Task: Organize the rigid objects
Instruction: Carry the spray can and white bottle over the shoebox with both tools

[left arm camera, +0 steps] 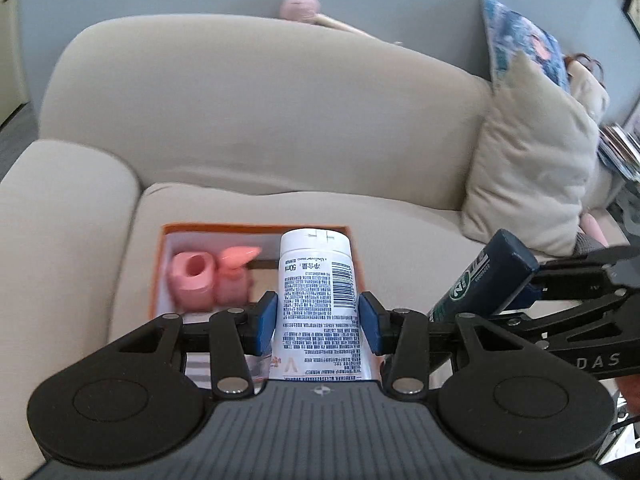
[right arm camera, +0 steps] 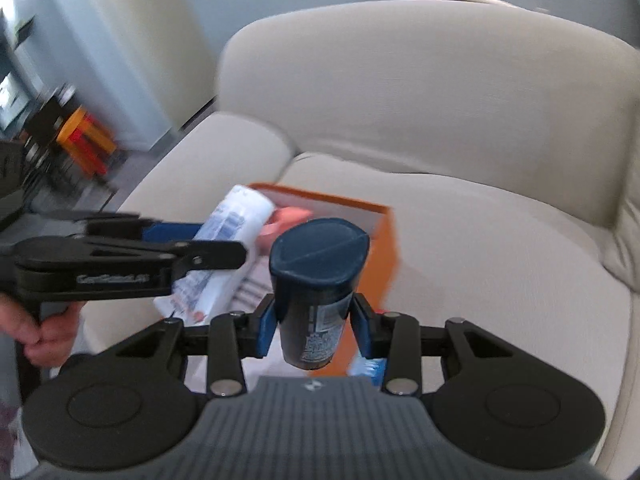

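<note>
My left gripper (left arm camera: 318,318) is shut on a white tube with blue print (left arm camera: 316,292), cap end pointing away, held above an orange box (left arm camera: 256,227) on the sofa seat. Two pink items (left arm camera: 212,278) lie inside the box. My right gripper (right arm camera: 314,326) is shut on a dark blue container (right arm camera: 316,276), which also shows at the right of the left wrist view as the dark blue container (left arm camera: 486,280). The white tube (right arm camera: 224,248) and the left gripper (right arm camera: 224,256) appear at the left of the right wrist view, over the orange box (right arm camera: 384,248).
A beige sofa (left arm camera: 260,120) fills both views, with its armrest (left arm camera: 60,216) on the left. A beige cushion (left arm camera: 532,160) and a patterned pillow (left arm camera: 520,36) lean at the right. A hand (right arm camera: 44,332) grips the left tool. An orange stool (right arm camera: 86,140) stands on the floor.
</note>
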{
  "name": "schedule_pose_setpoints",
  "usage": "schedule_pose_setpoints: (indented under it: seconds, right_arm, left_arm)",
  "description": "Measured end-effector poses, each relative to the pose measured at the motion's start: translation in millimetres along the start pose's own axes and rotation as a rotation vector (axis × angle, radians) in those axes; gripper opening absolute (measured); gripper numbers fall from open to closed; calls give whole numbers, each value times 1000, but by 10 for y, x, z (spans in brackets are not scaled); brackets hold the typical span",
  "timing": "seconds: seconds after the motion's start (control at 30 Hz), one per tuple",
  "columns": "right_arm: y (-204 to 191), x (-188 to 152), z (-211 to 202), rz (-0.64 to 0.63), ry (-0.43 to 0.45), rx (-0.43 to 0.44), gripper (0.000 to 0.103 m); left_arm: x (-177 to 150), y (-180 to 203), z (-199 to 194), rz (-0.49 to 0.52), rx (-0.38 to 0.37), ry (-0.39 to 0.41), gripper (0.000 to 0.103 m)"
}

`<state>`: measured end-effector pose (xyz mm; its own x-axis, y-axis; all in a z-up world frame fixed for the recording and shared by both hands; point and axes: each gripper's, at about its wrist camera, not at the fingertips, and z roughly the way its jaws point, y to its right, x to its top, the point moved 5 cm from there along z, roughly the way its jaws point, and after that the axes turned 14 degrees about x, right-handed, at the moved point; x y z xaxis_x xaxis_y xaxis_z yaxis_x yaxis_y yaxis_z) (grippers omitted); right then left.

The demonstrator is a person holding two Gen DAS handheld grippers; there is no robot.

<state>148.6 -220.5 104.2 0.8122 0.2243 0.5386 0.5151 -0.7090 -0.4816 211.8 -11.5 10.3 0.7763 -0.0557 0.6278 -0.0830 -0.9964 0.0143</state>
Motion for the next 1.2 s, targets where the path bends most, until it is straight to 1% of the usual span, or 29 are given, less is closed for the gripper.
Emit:
schedule_pose_setpoints:
  seconds: [0.1,0.17,0.27,0.4,0.5,0.57,0.7,0.77,0.87,0.97,1.13,1.2]
  right_arm:
    - [-127,103,322,-17,-106,-4,41]
    - [-163,79,553,-9,-180,-17,41]
    - [-101,70,942,27,-283,-31,41]
    - [-36,3,1317,59,-381,-68,41]
    - [1,-31,1560,61,-436,-106,41]
    - [55,-36,1714,63,-466,-127,41]
    - [178,-14,1969,98,-497,-203,40]
    - [216,66,2024,121,-477,-202,40]
    - [251,159,2141,115,-465,-245,40]
    - [307,174,2239,134,-466,-298,39]
    - [465,52,2371,246,-513,-320,39]
    - [552,24,2388,298,-508,-327,39]
  left_arm:
    - [-99,-200,119,-45,4,-23,50]
    - [-176,-290,222,-57,-4,-36,50]
    - [-285,-394,390,-72,-14,-63,50]
    - [-383,-506,619,-95,-27,-92,50]
    - [-404,-595,720,-106,-32,-94,50]
    - [-421,-683,752,-111,-20,-88,50]
    - [-421,-813,792,-108,-16,-69,50]
    - [-422,-850,818,-108,-15,-64,50]
    - [-411,-899,864,-125,-21,-66,50]
    - [-399,-917,870,-125,-24,-57,50]
    - [-397,-901,884,-122,-45,-60,50]
    - [-396,-897,912,-125,-49,-64,50]
